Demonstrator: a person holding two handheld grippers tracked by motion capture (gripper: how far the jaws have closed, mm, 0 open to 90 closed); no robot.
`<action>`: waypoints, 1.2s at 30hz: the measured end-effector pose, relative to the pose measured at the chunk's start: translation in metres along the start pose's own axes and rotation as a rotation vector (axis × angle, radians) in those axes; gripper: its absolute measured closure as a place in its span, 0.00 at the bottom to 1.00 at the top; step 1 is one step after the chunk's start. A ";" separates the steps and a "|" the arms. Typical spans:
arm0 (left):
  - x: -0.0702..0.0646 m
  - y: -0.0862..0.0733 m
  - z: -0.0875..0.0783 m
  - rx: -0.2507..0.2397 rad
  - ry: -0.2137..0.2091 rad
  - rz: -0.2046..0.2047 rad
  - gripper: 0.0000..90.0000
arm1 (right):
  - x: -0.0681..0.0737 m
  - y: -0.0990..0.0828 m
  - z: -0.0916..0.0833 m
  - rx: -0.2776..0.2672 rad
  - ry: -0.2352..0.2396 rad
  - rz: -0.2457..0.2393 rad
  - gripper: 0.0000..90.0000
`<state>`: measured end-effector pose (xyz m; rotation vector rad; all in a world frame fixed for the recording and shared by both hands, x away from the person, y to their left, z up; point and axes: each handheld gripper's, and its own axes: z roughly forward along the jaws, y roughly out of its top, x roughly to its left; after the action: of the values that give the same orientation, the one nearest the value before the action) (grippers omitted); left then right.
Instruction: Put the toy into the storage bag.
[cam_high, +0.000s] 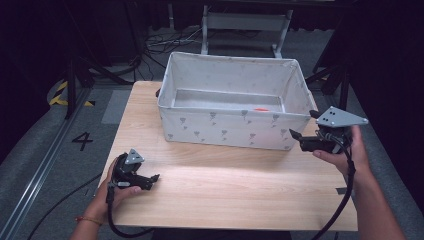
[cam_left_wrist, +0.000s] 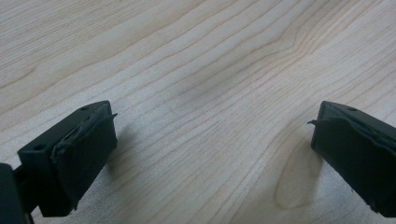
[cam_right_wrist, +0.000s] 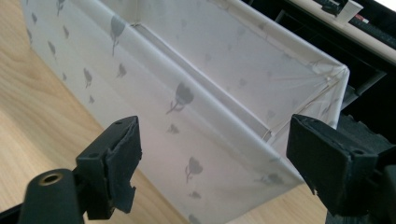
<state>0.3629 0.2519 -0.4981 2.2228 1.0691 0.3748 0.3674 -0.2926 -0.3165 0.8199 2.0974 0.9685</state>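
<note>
The white fabric box, printed with small grey flower motifs, stands open-topped at the far middle of the wooden table. Its soft walls stand upright and its grey floor is mostly bare; a small orange-red thing lies on that floor against the near wall, too small to identify.

Your right gripper is held just off the box's near right corner, jaws pointing toward the box wall. In the right gripper view the two black jaws stand wide apart with that corner of the box seen between and beyond them; nothing is clamped, and the pads press on nothing.

Your left gripper rests low over the near left part of the table, well apart from the box. In the left gripper view its jaws are spread wide over bare wood grain and have hold of nothing.

The table is pale wood with a lighter patch across its middle. Around it lies grey carpet; a black figure 4 is marked on the floor to the left, with yellow-and-black tape beyond. Cables and a white metal frame stand behind the box against a dark background.
</note>
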 end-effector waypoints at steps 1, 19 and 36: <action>0.000 0.000 0.000 0.000 0.000 0.001 0.01 | 0.002 -0.004 0.000 0.002 -0.001 -0.002 0.21; 0.000 0.000 0.000 -0.001 0.004 -0.002 0.01 | 0.015 -0.075 0.015 0.095 -0.024 -0.005 0.21; 0.000 0.000 0.000 -0.001 0.005 -0.004 0.00 | 0.015 -0.143 0.018 0.125 0.033 0.127 0.22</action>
<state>0.3625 0.2518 -0.4981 2.2202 1.0752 0.3793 0.3361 -0.3496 -0.4463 1.0177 2.1729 0.9288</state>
